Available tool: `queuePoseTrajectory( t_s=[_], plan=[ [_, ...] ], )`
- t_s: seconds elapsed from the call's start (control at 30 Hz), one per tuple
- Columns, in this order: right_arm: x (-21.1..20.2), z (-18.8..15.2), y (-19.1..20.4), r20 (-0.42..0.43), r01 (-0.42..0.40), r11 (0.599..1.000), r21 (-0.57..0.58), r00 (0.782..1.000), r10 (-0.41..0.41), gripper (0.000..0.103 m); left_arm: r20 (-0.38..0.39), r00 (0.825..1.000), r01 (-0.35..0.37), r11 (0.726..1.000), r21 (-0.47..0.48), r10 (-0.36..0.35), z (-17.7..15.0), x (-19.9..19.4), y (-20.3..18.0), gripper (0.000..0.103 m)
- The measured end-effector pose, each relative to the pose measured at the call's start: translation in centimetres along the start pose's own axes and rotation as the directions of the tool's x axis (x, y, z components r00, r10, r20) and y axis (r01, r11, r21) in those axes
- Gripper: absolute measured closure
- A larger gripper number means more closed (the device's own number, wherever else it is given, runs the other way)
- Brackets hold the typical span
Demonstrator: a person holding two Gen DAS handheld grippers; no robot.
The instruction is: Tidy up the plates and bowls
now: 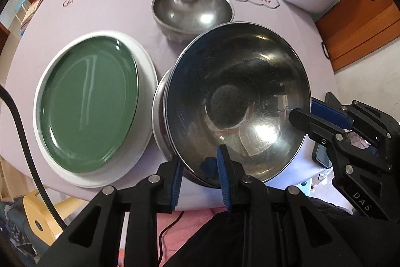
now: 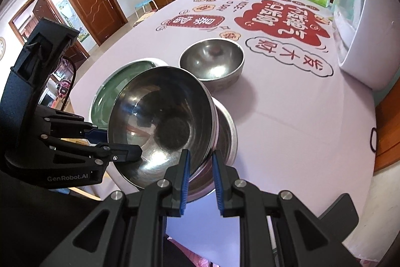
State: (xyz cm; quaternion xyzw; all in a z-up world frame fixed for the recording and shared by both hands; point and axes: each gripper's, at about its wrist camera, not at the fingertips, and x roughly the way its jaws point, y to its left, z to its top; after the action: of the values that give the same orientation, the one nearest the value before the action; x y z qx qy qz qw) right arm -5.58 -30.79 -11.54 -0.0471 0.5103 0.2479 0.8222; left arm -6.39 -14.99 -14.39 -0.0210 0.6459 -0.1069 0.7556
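A tilted steel bowl is sitting at frame centre, leaning into a second steel bowl beneath it. The left gripper is clenching its near rim, the right gripper its right rim. A green plate is lying on a white plate at left; a third bowl is standing above.

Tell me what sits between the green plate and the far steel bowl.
Nothing: only bare tablecloth between the green plate and the far steel bowl, seen in the left wrist view.
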Motion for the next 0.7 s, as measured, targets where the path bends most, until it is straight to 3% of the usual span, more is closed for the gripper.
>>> queuePoseTrajectory(
  t_s=[0.37, 0.7],
  plan=[
    [0.30, -0.36, -0.17, -0.027, -0.009, 1.000, 0.016, 1.000, 0.010, 0.083, -0.033, 0.999, -0.019, 1.000, -0.001, 0.019, -0.02, 0.82, -0.31, 0.078],
    [-0.08, 0.11, -0.34, 0.003, -0.011, 1.000, 0.023, 1.000, 0.011, 0.082, -0.022, 0.999, -0.028, 1.000, 0.002, 0.028, 0.27, 0.42, -0.52, 0.068]
  ],
)
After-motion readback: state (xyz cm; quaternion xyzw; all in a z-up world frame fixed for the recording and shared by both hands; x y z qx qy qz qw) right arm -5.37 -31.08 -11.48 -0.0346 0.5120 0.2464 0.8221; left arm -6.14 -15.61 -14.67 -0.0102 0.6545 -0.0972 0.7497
